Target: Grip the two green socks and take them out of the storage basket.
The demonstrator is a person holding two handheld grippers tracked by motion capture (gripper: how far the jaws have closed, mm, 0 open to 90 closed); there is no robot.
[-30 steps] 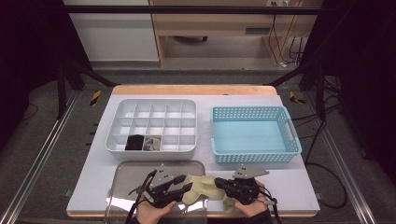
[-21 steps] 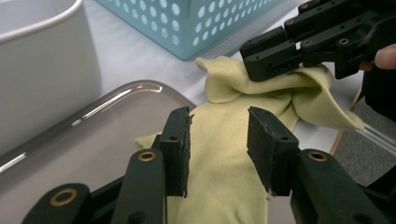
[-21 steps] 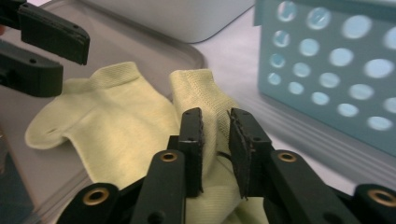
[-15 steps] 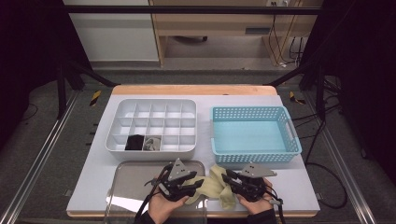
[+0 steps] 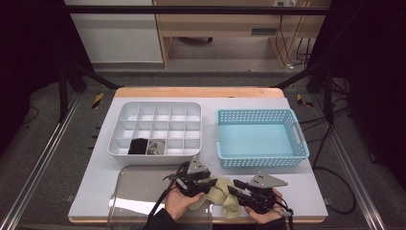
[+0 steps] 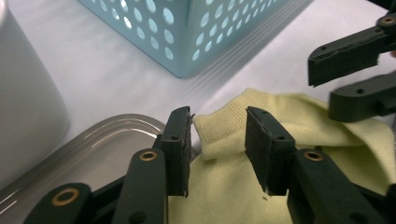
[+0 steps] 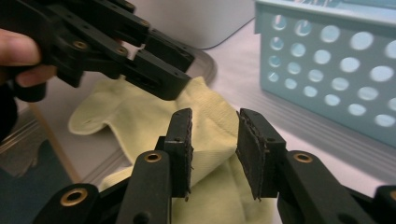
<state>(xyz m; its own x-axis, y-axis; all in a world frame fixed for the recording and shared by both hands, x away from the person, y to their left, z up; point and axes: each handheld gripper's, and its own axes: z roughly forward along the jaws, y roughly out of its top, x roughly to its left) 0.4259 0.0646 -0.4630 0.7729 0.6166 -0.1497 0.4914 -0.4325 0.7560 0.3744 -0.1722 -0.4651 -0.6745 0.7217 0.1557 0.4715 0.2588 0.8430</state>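
The white table top [image 5: 297, 184] carries, from largest to smallest, a light blue perforated plastic basket [image 5: 261, 140] at the far right, a white plastic organiser tray of square compartments [image 5: 155, 128] at the far left with 2 small dark and grey items in its front row, a clear shallow plastic tray [image 5: 139, 191] at the near edge, and a pale yellow knitted sock [image 5: 222, 194] lying crumpled partly over that tray's right rim and partly on the table. The left gripper [image 6: 217, 140] stands open with its jaws on either side of the sock's ribbed cuff, the pads not pressing on it. The right gripper [image 7: 214, 140] has just been opening; its jaws are parted with a fold of the sock between them, loose and not clamped. Risk, in my judgement: with neither tool gripping, the sock is unsecured, and any lift now would leave it behind or drag it by 1 pad. If the left jaws close on only 1 layer of the cuff, the rest may slump and unfold unevenly. The 2 grippers sit near each other over the fabric, so a hasty closing could knock jaw against jaw. The tray rim beneath the sock could also catch the left jaw tips and shift the tray.
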